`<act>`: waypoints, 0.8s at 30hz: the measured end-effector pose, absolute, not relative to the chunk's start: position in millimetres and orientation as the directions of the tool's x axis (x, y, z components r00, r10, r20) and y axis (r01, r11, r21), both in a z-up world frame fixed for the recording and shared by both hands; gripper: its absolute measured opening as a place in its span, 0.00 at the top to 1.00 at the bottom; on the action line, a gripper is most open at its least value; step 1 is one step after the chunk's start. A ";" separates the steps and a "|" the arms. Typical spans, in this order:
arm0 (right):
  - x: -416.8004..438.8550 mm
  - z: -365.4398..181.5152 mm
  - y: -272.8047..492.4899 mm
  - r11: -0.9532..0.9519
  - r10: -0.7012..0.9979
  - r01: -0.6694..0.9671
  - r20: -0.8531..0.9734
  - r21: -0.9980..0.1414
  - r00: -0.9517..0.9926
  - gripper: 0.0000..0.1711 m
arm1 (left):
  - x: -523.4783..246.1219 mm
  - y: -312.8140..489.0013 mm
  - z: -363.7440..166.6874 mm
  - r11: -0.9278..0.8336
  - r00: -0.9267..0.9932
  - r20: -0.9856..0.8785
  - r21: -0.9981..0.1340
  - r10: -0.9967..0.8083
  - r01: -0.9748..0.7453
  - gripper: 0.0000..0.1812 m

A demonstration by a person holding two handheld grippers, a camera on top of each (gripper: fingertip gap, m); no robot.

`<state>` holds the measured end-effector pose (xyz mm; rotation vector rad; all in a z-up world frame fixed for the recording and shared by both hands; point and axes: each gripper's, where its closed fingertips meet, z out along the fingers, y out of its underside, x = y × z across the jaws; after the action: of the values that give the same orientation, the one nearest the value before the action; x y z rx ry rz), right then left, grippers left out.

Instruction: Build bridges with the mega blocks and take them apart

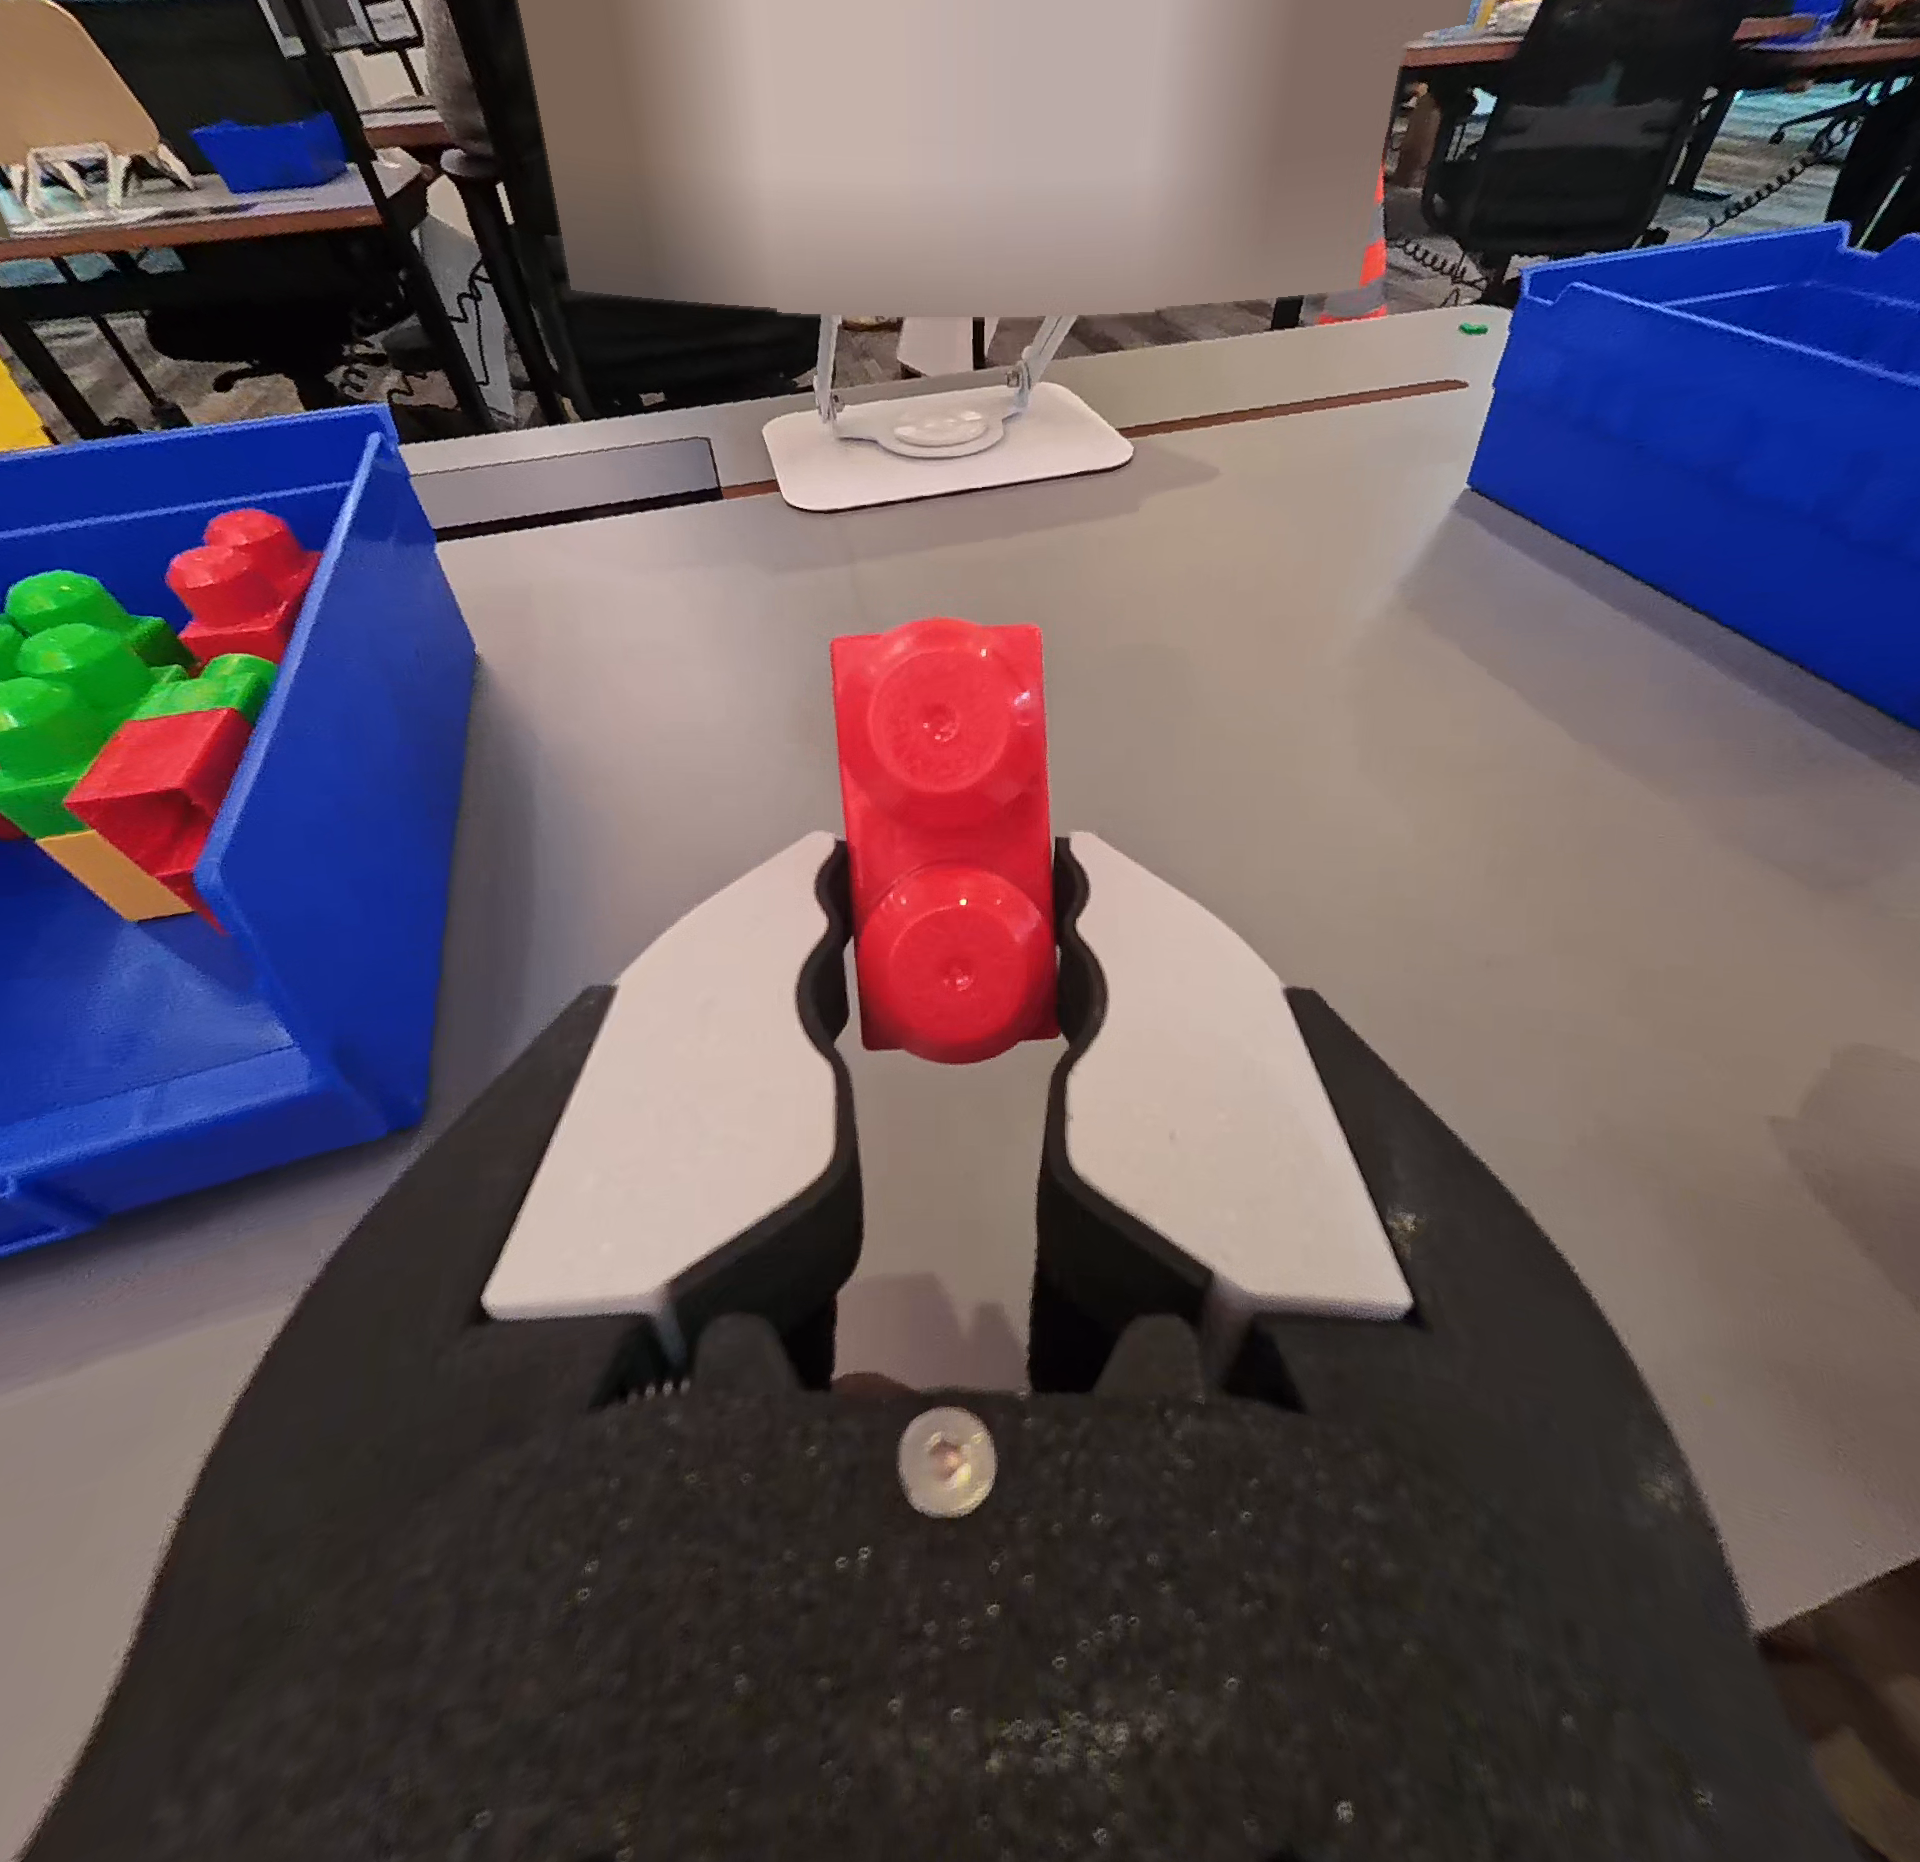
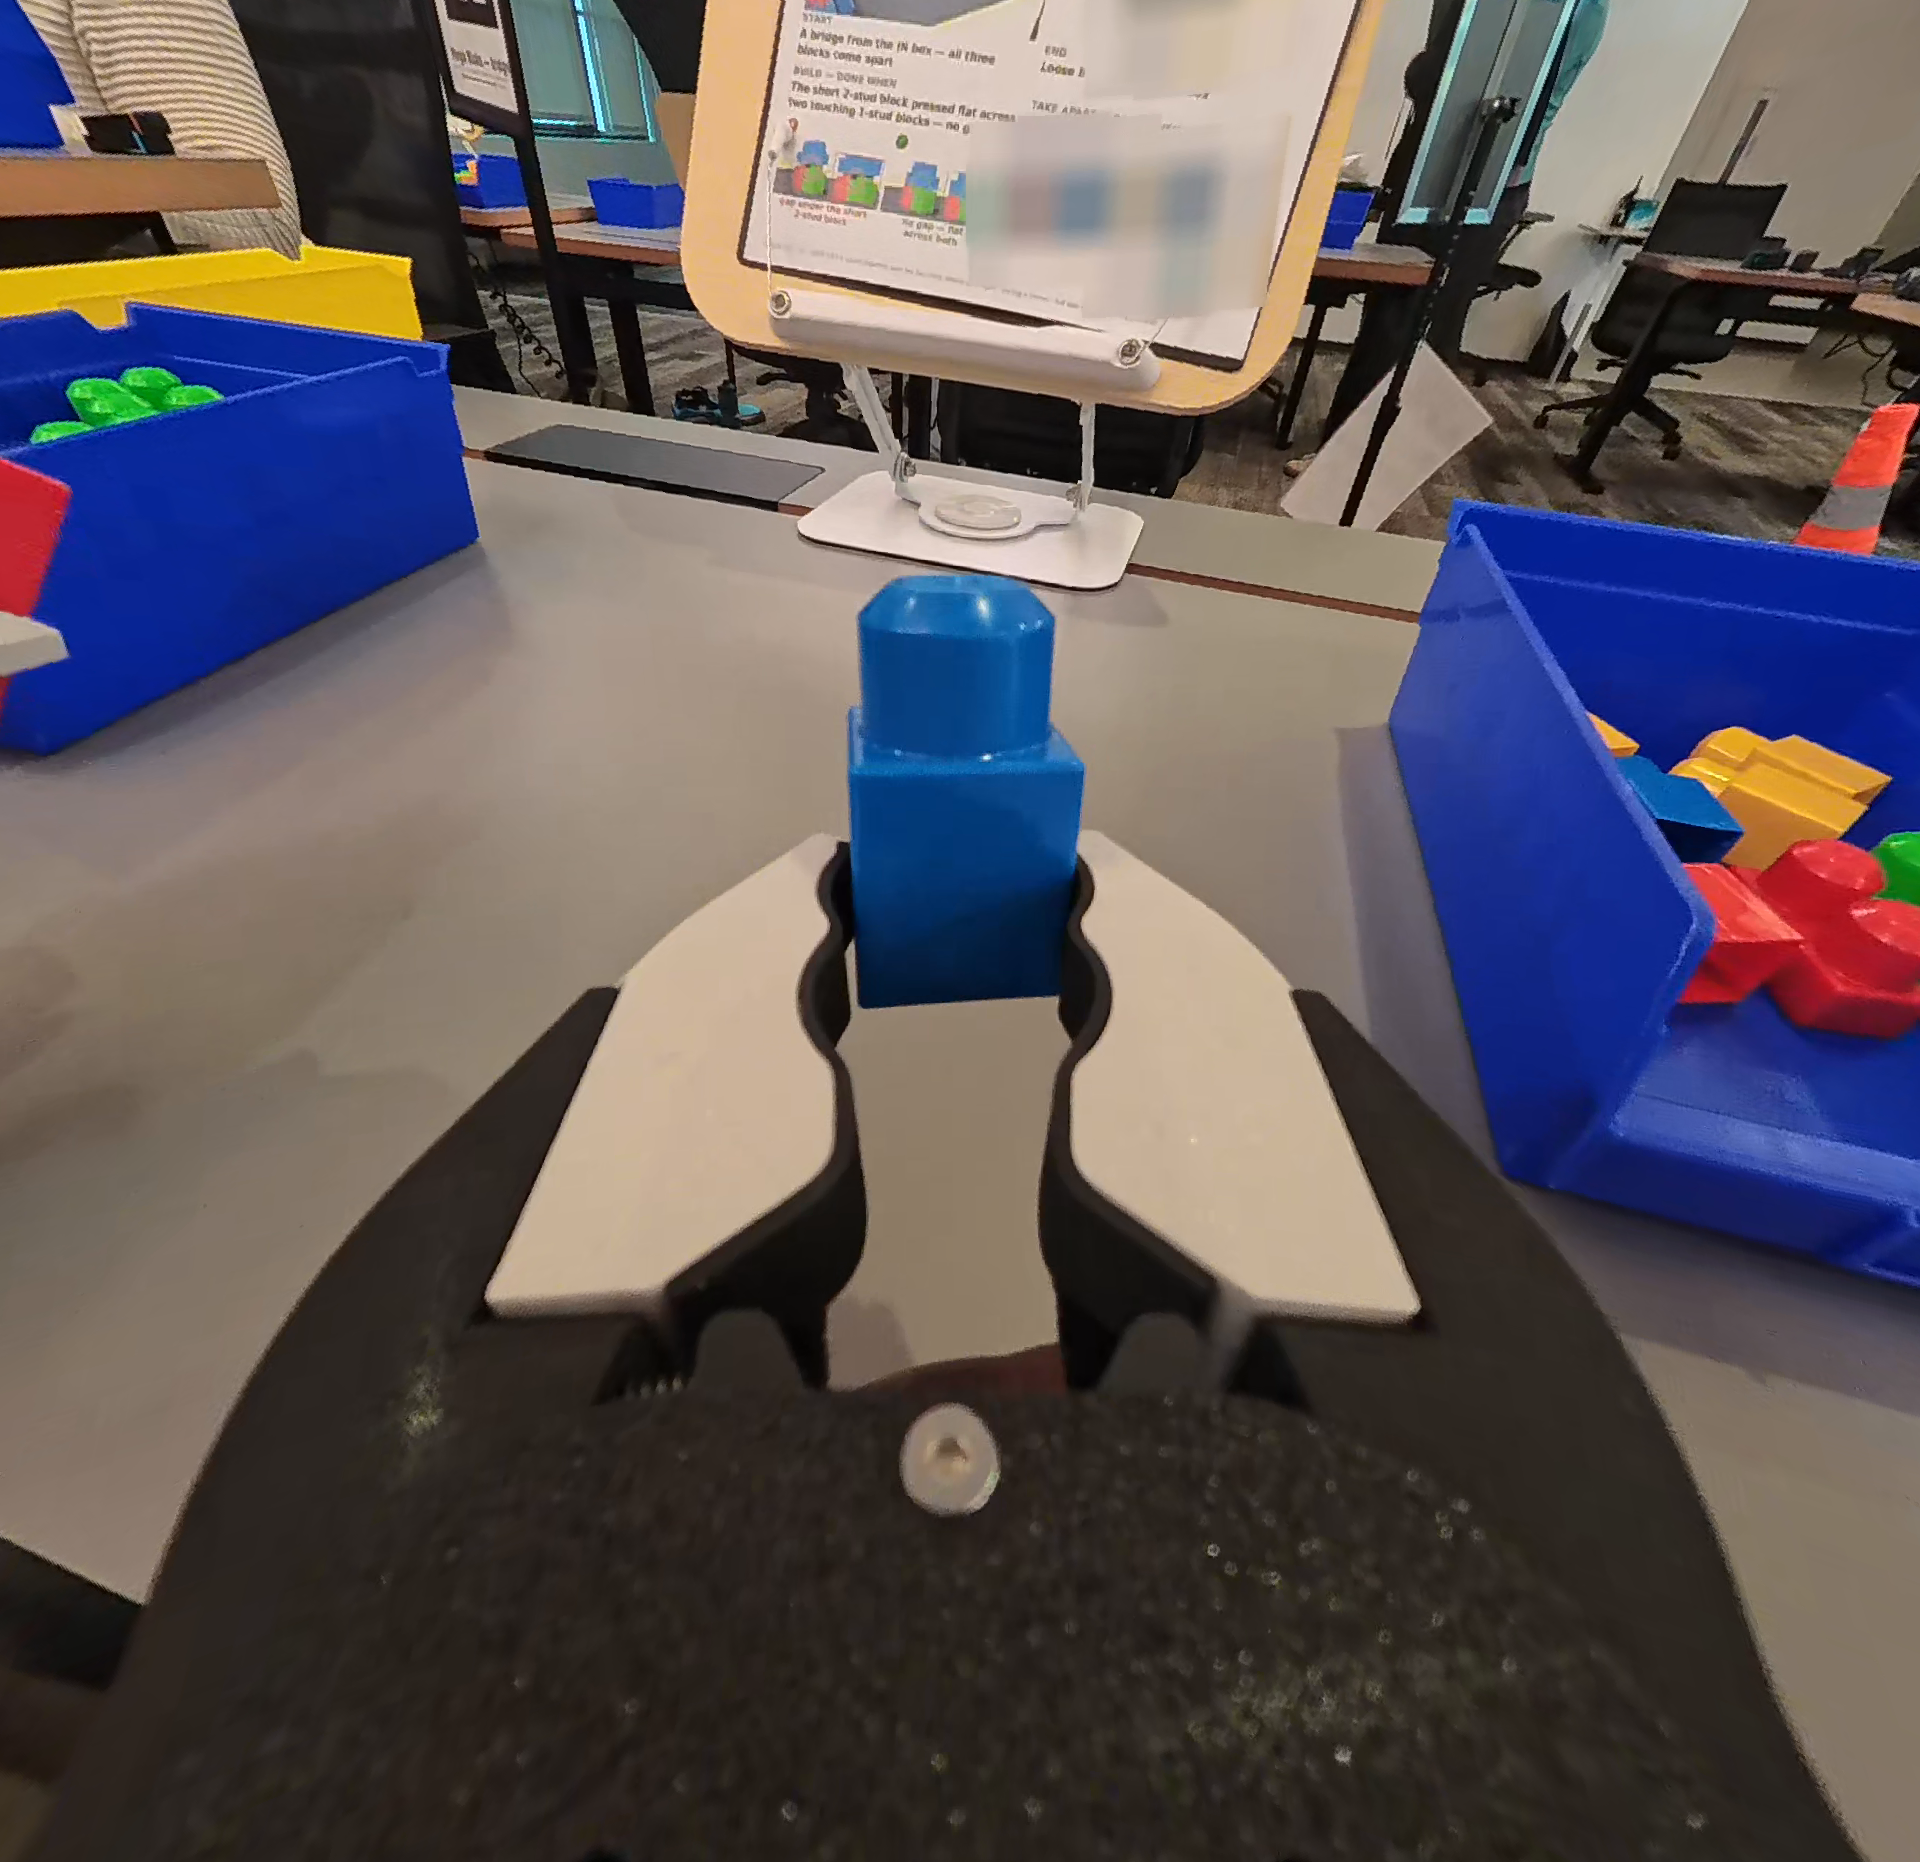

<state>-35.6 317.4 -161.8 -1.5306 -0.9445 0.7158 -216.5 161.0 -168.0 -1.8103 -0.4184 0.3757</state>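
My left gripper (image 1: 951, 877) is shut on a red two-stud block (image 1: 940, 763) and holds it above the grey table (image 1: 1299, 773), with its studs turned toward the camera. My right gripper (image 2: 956, 882) is shut on a blue one-stud block (image 2: 961, 804), held upright above the table with its stud up. A red block edge and a grey finger (image 2: 26, 617) at the far left of the right wrist view are the other gripper's.
A blue bin (image 1: 343, 773) at the left holds green, red and tan blocks (image 1: 114, 700). A blue bin (image 2: 1538, 877) at the right holds yellow, blue, red and green blocks (image 2: 1797, 908). An instruction board on a white stand (image 2: 977, 524) stands at the table's far edge.
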 end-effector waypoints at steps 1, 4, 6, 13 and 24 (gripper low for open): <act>-35.6 -161.7 317.7 -0.030 0.869 0.181 0.064 -0.983 0.491 0.78 | -216.3 161.2 -169.3 -0.260 0.885 -0.040 -0.961 0.463 0.093 0.80; -29.6 -153.0 329.6 -0.009 0.857 0.190 0.090 -0.982 0.508 0.78 | -214.3 161.9 -171.3 -0.268 0.894 -0.041 -0.959 0.446 0.090 0.80; -20.7 -136.6 353.4 0.001 0.843 0.190 0.103 -0.982 0.528 0.78 | -214.0 161.3 -173.0 -0.274 0.897 -0.048 -0.958 0.440 0.083 0.80; 3.2 -109.0 506.8 -0.123 0.815 0.382 0.126 -0.916 0.565 0.79 | -209.9 162.2 -183.6 -0.292 0.916 -0.026 -0.951 0.399 0.100 0.80; 0.1 -220.8 640.7 -0.486 0.852 0.784 -0.011 -0.386 0.523 0.78 | -205.6 159.6 -181.8 -0.297 0.922 -0.037 -0.951 0.387 0.086 0.80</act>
<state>0.1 640.7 -220.8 -2.4336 -1.3580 0.2869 -205.6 159.6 -181.8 -1.8620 -0.3485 0.3067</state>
